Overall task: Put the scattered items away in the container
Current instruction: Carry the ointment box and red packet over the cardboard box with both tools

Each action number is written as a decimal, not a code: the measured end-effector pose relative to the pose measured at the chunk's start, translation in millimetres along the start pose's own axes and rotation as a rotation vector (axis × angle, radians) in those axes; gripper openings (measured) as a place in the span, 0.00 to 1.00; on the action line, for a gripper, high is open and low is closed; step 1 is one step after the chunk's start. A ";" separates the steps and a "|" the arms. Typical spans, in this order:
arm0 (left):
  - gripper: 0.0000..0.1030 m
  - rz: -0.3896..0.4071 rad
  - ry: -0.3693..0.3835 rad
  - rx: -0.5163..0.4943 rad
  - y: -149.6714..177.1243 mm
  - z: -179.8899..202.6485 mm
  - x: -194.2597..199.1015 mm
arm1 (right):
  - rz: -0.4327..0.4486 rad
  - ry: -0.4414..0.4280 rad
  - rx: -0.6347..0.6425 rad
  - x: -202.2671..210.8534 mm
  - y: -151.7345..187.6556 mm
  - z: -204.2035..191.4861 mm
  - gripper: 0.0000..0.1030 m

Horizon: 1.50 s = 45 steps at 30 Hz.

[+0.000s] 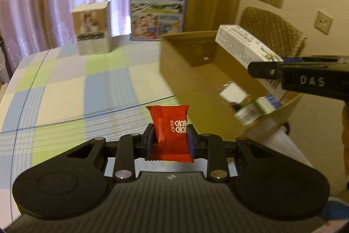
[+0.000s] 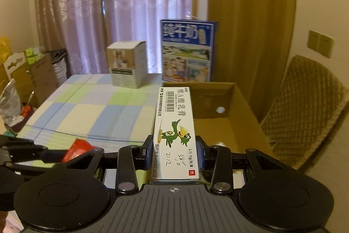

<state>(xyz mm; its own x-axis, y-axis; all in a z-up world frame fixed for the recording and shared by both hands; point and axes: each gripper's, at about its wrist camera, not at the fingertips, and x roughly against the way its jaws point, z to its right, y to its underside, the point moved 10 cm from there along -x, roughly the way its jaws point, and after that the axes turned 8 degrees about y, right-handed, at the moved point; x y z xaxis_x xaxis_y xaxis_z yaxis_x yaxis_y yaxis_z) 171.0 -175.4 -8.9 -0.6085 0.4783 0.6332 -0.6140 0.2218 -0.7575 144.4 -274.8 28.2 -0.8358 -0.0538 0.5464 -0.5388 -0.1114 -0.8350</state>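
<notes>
Red sachet (image 1: 170, 130) clamped in left gripper (image 1: 170, 139), above table (image 1: 65, 84)

A lived-in home room: sheer pink curtains (image 2: 122, 10) and a heavy gold drape (image 2: 250, 14) behind the table's (image 2: 87, 106) far edge, checked cloth on it, woven chair (image 2: 305, 106) beside, wall switches (image 2: 320, 44)

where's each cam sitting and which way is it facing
Left wrist: on the left gripper, angled down over the checked table; its fingers grip a red packet, and the right gripper enters from the right.
Right wrist: on the right gripper, facing the curtain; its fingers grip a white ointment box.
Shared: cardboard box, blue milk carton, both held items.
</notes>
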 end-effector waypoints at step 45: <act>0.25 -0.027 0.070 -0.092 -51.8 86.1 -70.6 | -0.061 0.054 -0.088 -29.7 16.3 92.4 0.35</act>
<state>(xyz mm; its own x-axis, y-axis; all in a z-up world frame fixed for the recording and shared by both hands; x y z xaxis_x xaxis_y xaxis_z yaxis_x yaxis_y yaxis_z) 202.5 -293.8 -0.7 -0.5536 0.5286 0.6436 -0.5789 0.3113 -0.7536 170.2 -366.7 4.3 -0.8046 0.0041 0.5938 -0.5937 -0.0251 -0.8043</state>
